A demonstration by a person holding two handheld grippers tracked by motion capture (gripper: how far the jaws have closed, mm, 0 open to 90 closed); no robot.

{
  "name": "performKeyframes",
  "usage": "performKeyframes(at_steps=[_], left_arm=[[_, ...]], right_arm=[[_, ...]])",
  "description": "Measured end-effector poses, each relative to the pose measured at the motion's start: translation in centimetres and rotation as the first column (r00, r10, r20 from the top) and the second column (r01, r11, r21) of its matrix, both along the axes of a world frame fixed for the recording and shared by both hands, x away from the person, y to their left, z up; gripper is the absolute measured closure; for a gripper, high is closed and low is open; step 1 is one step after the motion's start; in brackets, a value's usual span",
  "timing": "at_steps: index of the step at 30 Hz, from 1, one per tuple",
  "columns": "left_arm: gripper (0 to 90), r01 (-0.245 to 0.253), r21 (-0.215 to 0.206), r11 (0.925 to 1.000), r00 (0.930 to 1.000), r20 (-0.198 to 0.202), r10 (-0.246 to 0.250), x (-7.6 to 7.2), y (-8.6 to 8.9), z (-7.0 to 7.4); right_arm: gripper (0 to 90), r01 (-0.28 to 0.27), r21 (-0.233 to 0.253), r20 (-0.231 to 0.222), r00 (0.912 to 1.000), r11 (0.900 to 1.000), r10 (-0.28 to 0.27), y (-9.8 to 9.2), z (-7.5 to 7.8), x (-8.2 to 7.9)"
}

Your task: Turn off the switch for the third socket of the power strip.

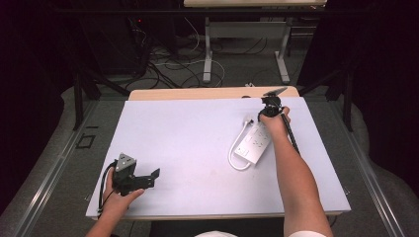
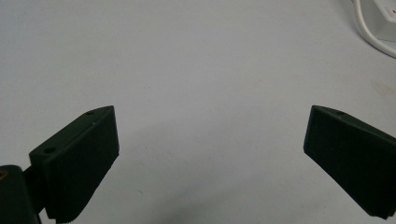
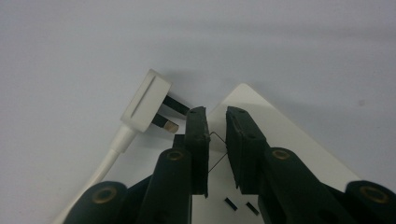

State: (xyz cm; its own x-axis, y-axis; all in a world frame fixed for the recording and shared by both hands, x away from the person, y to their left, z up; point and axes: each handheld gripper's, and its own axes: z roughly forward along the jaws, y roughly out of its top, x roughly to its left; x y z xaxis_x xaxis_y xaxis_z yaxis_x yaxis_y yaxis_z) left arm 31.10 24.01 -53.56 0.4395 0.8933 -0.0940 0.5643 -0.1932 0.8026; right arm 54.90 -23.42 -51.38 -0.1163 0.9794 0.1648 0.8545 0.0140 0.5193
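Up high, the left tool (image 1: pixel 148 178) lay near the table's (image 1: pixel 188 143) front edge, and the right tool (image 1: pixel 271 106) hung over the white power strip (image 1: pixel 254 143). Next, the left tool's (image 2: pixel 210 158) jaws stood wide apart, holding nothing. Last, the right tool's (image 3: pixel 217 140) jaws were nearly closed above the strip, beside the white plug (image 3: pixel 145 100)

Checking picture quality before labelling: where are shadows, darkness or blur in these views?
High view: the table is evenly lit, its surroundings nearly black. Left gripper view: the left gripper jaws look soft and throw a faint shadow. Right gripper view: the plug is fairly sharp, shadowed behind; the right gripper blurs near the lens.
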Motion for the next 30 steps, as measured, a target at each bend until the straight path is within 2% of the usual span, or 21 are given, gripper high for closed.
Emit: performKeyframes(at_steps=[19, 27, 30], left_arm=[[3.4, -0.002, -0.001, 1.0, 1.0, -0.001, 0.002, 0.0, -0.1, 0.0], [3.4, 0.0, 0.0, 1.0, 1.0, 0.0, 0.0, 0.1, -0.1, 0.0], [3.4, 0.0, 0.001, 1.0, 1.0, 0.0, 0.0, 0.1, -0.1, 0.0]], right_arm=[[60.7, -0.022, -0.031, 0.043, 0.9988, 0.999, 0.023, -0.2, 1.1, -0.3], [53.2, -0.07, -0.039, 0.045, 0.9964, 0.997, 0.072, 0.2, 1.6, -0.3], [49.6, -0.077, -0.04, 0.059, 0.9951, 0.996, 0.079, 0.5, 1.7, -0.4]])
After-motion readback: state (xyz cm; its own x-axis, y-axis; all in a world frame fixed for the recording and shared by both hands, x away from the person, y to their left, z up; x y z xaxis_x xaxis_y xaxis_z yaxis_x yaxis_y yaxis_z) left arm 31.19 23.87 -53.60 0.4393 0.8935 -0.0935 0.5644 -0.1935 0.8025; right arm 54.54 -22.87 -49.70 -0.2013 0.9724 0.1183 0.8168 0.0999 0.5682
